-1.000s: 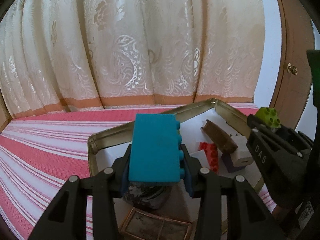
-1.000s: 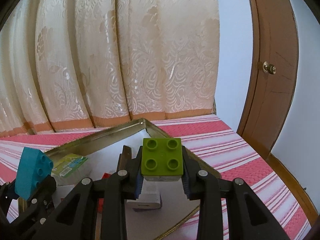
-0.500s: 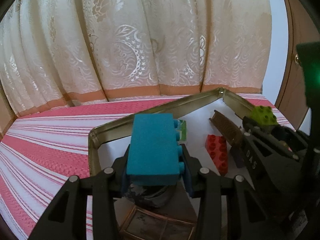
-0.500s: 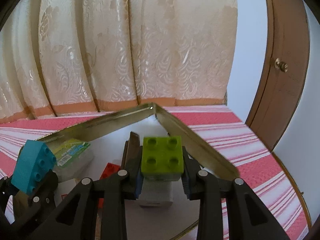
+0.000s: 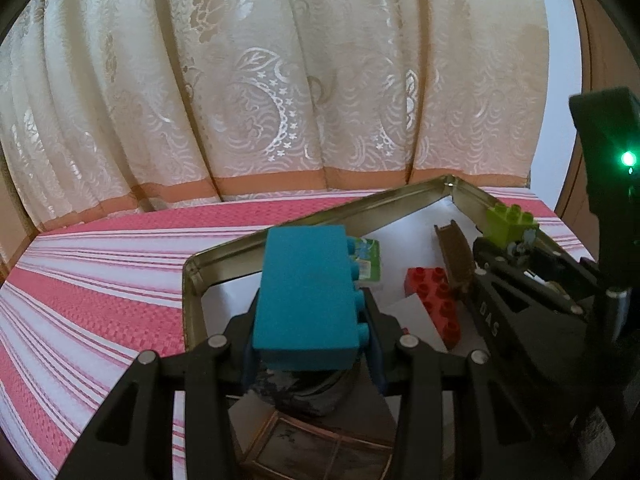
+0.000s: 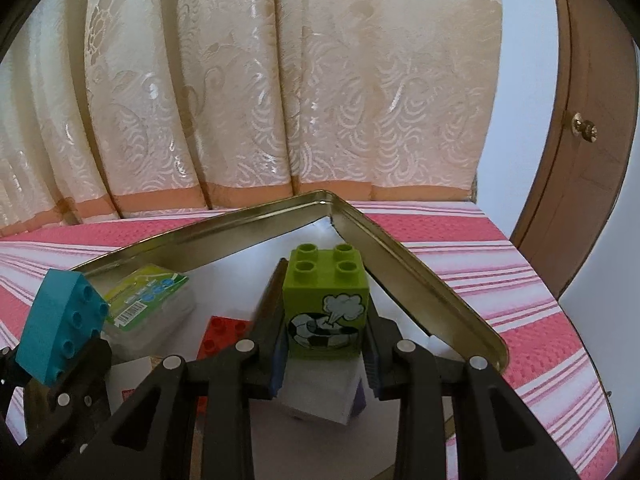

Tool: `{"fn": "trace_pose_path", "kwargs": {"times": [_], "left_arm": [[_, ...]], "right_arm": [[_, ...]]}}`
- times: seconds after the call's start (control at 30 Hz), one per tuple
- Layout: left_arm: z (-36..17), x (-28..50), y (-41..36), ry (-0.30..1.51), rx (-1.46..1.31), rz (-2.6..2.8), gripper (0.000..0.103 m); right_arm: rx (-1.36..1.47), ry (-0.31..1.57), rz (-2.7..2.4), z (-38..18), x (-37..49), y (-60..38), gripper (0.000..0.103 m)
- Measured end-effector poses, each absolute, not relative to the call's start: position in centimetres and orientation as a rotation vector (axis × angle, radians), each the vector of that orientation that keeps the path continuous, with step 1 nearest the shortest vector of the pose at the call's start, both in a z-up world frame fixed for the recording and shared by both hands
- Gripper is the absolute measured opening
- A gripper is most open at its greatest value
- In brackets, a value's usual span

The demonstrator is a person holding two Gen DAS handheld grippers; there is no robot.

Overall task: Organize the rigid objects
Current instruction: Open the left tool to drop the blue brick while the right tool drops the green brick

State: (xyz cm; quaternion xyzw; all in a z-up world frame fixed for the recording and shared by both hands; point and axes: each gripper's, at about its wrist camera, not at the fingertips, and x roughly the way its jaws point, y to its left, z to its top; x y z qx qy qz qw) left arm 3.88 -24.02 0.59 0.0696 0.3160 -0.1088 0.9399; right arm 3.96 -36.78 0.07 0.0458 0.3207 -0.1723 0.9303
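Left gripper (image 5: pixel 308 344) is clamped on a teal brick (image 5: pixel 306 300), studs facing right, held above the near-left part of a gold metal tray (image 5: pixel 192 280); the brick fills the gap between the fingers and hides what lies straight ahead of them. Right gripper (image 6: pixel 324 356) is clamped on a lime-green brick (image 6: pixel 325 300), studs up, a printed ball-and-cloud picture on its near face, held above the tray's right half, near the right wall. In the right wrist view the teal brick appears at lower left, in the other gripper's grasp. Tray contents, on a white floor: a red brick (image 5: pixel 434 300) lying flat near the middle; a brown bar-shaped piece (image 5: pixel 452 252) just beside it on its right, running toward the far corner; a clear pack with a green label (image 6: pixel 150 300) near the left-rear wall; a white block (image 6: pixel 320 392) directly under the lime-green brick, whether touching cannot be told; a dark, mottled object (image 5: pixel 304 392) below the teal brick, identity unclear; a copper-framed panel (image 5: pixel 320 452) at the near edge. The tray sits on a red-and-white striped cloth (image 5: pixel 100 280). Behind it hangs a cream patterned curtain (image 5: pixel 280 80); a wooden door with a knob (image 6: pixel 584 128) stands at right.
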Motion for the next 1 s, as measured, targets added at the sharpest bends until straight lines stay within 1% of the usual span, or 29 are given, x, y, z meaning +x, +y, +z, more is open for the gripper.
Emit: {"fn": "trace_pose_path", "kwargs": {"times": [0.3, 0.33, 0.4, 0.43, 0.47, 0.53, 0.57, 0.6, 0.63, 0.67, 0.7, 0.83, 1.0], "left_arm": [[0.5, 4.1, -23.8, 0.666, 0.135, -0.206, 0.043], [0.5, 4.1, -23.7, 0.673, 0.129, -0.206, 0.044], [0.5, 4.4, -23.4, 0.699, 0.100, -0.209, 0.049], [0.5, 4.6, -23.1, 0.717, 0.074, -0.212, 0.052], [0.4, 4.8, -22.8, 0.736, 0.045, -0.224, 0.054], [0.4, 5.0, -21.9, 0.758, -0.024, -0.243, 0.070], [0.6, 4.9, -21.5, 0.747, -0.054, -0.250, 0.074], [0.8, 4.6, -21.0, 0.719, -0.073, -0.256, 0.083], [0.9, 4.3, -20.9, 0.697, -0.077, -0.253, 0.095], [1.2, 3.9, -20.6, 0.667, -0.086, -0.252, 0.101], [1.5, 3.5, -20.3, 0.640, -0.097, -0.258, 0.103], [2.1, 2.8, -20.0, 0.594, -0.105, -0.296, 0.103], [2.6, 1.9, -20.1, 0.541, -0.061, -0.296, 0.103]], "right_arm": [[0.090, 0.669, -0.312, 0.2, 4.5, -36.6, 0.035], [0.090, 0.670, -0.308, 0.2, 4.5, -36.6, 0.038], [0.108, 0.671, -0.297, 0.1, 4.4, -36.8, 0.058], [0.132, 0.677, -0.297, 0.0, 4.4, -37.1, 0.070], [0.146, 0.680, -0.301, -0.1, 4.4, -37.3, 0.072], [0.173, 0.661, -0.290, 0.3, 4.0, -37.6, 0.073], [0.183, 0.638, -0.290, 0.7, 3.7, -37.7, 0.079], [0.190, 0.614, -0.297, 1.0, 3.3, -37.8, 0.084], [0.196, 0.587, -0.311, 1.3, 2.9, -38.0, 0.091], [0.205, 0.556, -0.324, 1.6, 2.4, -38.1, 0.093], [0.213, 0.537, -0.331, 1.8, 2.0, -38.3, 0.093], [0.237, 0.496, -0.351, 2.1, 0.8, -38.4, 0.093], [0.234, 0.494, -0.377, 1.9, -0.2, -37.9, 0.093]]}}
